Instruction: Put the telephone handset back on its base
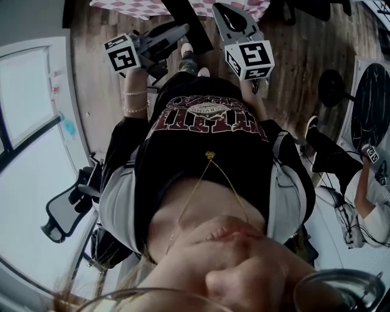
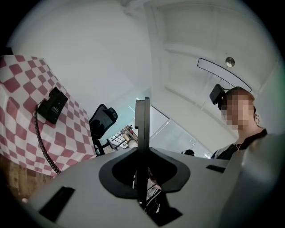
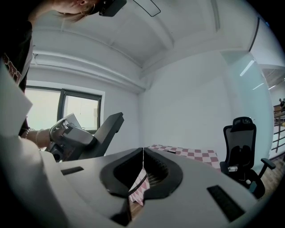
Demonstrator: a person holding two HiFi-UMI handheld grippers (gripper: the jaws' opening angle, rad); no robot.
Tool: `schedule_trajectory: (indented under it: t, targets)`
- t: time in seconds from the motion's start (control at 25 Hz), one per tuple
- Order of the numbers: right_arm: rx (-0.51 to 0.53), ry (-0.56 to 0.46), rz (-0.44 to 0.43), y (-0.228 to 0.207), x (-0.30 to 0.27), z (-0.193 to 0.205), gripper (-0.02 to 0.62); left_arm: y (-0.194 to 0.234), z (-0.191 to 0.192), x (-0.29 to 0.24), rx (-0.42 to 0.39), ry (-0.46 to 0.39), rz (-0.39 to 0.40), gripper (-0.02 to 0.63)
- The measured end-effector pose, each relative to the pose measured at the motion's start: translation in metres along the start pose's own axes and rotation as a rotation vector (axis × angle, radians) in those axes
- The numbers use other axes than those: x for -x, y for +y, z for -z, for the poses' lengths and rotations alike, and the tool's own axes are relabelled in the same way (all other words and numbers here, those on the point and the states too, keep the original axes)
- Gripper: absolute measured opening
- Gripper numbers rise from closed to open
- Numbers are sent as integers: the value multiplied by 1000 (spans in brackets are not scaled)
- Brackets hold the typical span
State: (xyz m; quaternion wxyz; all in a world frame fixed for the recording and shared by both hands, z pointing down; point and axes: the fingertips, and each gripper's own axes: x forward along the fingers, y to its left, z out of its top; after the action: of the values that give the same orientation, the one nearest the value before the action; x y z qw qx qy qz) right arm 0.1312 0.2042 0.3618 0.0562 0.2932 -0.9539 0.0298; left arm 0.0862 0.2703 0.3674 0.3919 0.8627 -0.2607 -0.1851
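Observation:
A black telephone piece (image 2: 52, 104) lies on the red-and-white checked tablecloth (image 2: 22, 89), and a coiled cord (image 2: 41, 140) trails from it toward the cloth's edge. I cannot tell whether it is the handset or the base. My left gripper (image 2: 142, 100) is held up and away from the table, its dark jaws together in one bar with nothing between them. My right gripper (image 3: 143, 150) is also shut and empty, with the table edge (image 3: 191, 154) beyond it. In the head view both grippers, left (image 1: 181, 28) and right (image 1: 223, 10), are held out in front of my chest, near the cloth (image 1: 146, 6).
A black office chair (image 3: 241, 142) stands right of the table, also seen as a chair (image 2: 102, 119) beyond the cloth. Another chair (image 1: 67, 207) is at my left by the window (image 1: 24, 91). A seated person (image 1: 372, 201) and a round stand base (image 1: 332, 86) are at right, on a wooden floor (image 1: 298, 55).

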Motion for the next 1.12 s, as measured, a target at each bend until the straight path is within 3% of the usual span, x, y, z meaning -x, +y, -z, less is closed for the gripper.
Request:
schedule_trajectory:
  t: [0.64, 1.12]
  targets:
    - [-20, 30, 7, -46, -88, -3, 21, 75, -67, -14, 52, 23, -8, 78]
    - [-15, 25, 33, -54, -101, -2, 21, 85, -79, -16, 41, 42, 16, 78]
